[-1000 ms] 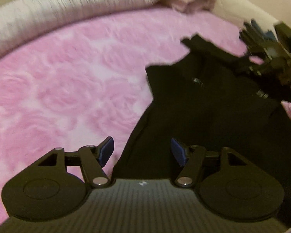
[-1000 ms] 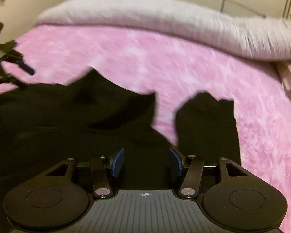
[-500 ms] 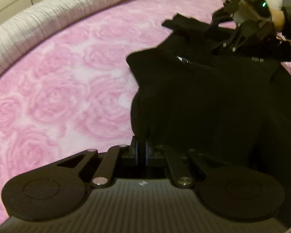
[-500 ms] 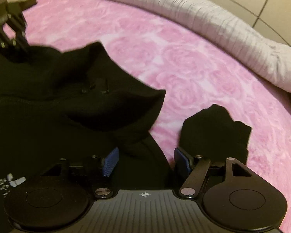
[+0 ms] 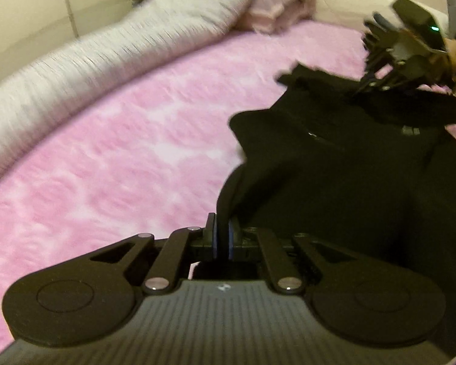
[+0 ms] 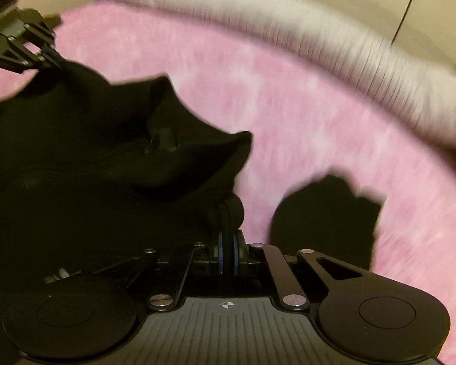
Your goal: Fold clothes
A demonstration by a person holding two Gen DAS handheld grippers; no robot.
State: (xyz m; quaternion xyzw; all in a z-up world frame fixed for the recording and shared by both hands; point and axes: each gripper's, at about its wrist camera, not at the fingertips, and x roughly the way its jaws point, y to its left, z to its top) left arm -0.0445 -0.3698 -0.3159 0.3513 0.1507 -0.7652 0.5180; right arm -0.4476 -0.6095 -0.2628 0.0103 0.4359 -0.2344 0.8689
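**Now both corners pinched: black garment raised over the pink bed**

Both views are smeared with motion blur. Seen from the left wrist camera, the black garment (image 5: 343, 182) is dark, heavy-looking cloth with a short zip or metal trim glinting near its upper part. It hangs in soft folds and fills the right half of that view. The left hand-held gripper (image 5: 222, 240) has its 2 blue-padded fingers pressed together on a thin edge of the cloth. From the right wrist camera, the right hand-held gripper (image 6: 228, 251) is likewise clamped tight, with a bunched roll of the garment's fabric squeezed between its pads. Each tool shows up in the other's view, at the far corner of the cloth.

A loose part of the garment, perhaps a sleeve (image 6: 328, 213), lies on the bedcover to the right of the main body, with a strip of pink showing between them.

Beneath is the bed's pink rose-patterned blanket (image 5: 112, 158), broad and bare to the left of the garment. Along its far edge runs a long grey-white ribbed quilt (image 5: 112, 48), with a folded pale pink cloth (image 5: 276, 9) at its end, both well apart from the garment.
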